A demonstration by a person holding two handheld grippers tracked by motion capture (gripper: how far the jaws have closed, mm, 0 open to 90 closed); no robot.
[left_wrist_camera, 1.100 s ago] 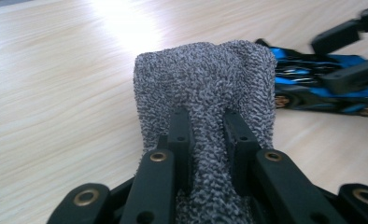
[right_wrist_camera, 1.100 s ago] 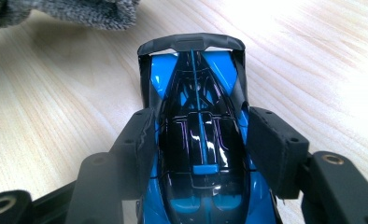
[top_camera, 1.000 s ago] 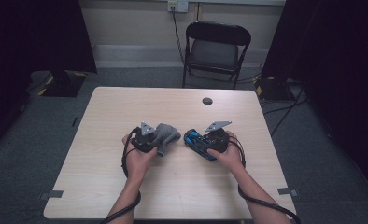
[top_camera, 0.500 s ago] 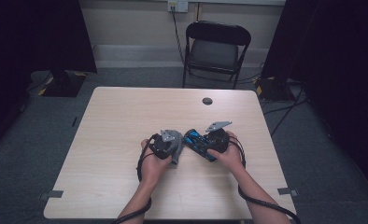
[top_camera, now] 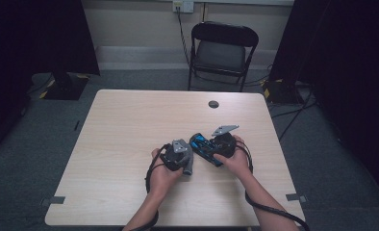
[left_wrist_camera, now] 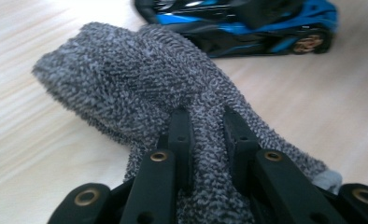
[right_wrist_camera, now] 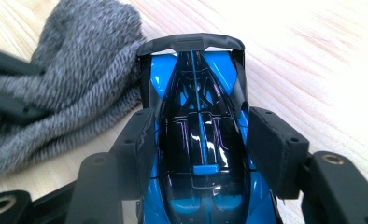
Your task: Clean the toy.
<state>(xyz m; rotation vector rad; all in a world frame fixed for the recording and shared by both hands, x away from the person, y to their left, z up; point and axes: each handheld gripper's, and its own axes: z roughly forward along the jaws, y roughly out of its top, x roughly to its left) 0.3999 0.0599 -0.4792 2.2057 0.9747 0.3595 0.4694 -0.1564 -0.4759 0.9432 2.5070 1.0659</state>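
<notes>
A grey knitted sock [left_wrist_camera: 135, 88] is pinched between the jaws of my left gripper [left_wrist_camera: 205, 116], which is shut on it. In the high view the left gripper [top_camera: 177, 155] holds the sock [top_camera: 188, 166] low over the table, right beside the toy car [top_camera: 203, 148]. My right gripper [right_wrist_camera: 198, 122] is shut on the blue and black toy car [right_wrist_camera: 198, 140], one pad on each side of it. The sock [right_wrist_camera: 74, 79] lies against the car's spoiler end, on the left in the right gripper view. The car [left_wrist_camera: 247, 23] sits just beyond the sock in the left gripper view.
The light wooden table [top_camera: 130, 125] carries a small dark round disc [top_camera: 213, 104] near its far edge. A black folding chair [top_camera: 221, 53] stands behind the table. Cables trail from both grippers over the near edge.
My left hand has carried the sock to the right, from well apart to right beside the car. The right hand and the car have stayed put.
</notes>
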